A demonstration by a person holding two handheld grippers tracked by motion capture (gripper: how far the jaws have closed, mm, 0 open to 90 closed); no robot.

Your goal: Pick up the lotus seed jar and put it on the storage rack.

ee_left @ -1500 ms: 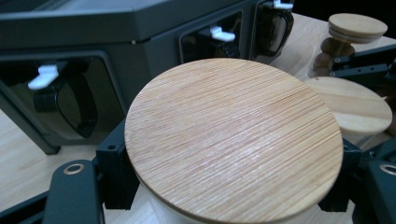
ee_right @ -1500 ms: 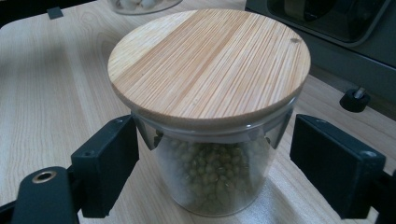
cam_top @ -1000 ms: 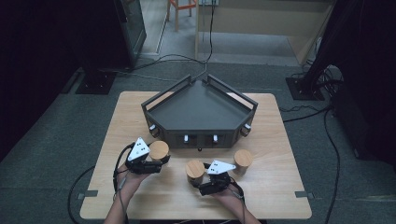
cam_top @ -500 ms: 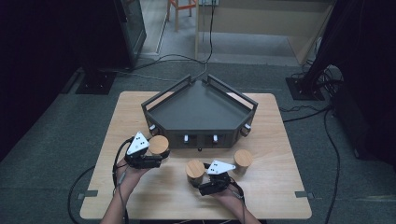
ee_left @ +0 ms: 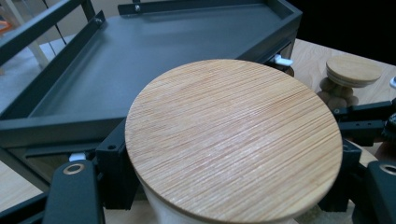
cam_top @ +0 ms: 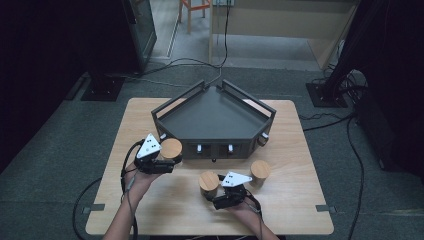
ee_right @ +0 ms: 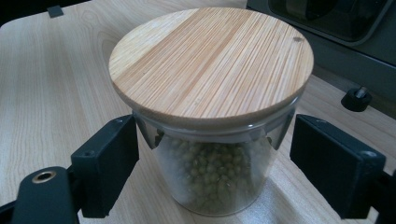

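Plainly the left tool (cam_top: 167,162) pinches a bamboo-lidded glass jar (cam_top: 171,148) beside the dark grey metal tray (cam_top: 215,119); the right tool (ee_right: 212,154) stands spread around a pea-filled jar (ee_right: 212,140) on the desk (cam_top: 165,205); smooth glass could slip.

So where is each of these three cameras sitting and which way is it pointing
High view: fixed above the person's side, looking forward and down on the table, dark tray and three lidded jars; forearms, hands and both grippers show.
Left gripper view: rides the left gripper, looking along its jaws over its jar toward the tray.
Right gripper view: rides the right gripper, looking along its jaws, which flank but do not touch the jar of green beans.
Shared: the high view and left gripper view both show the tray and the third jar.
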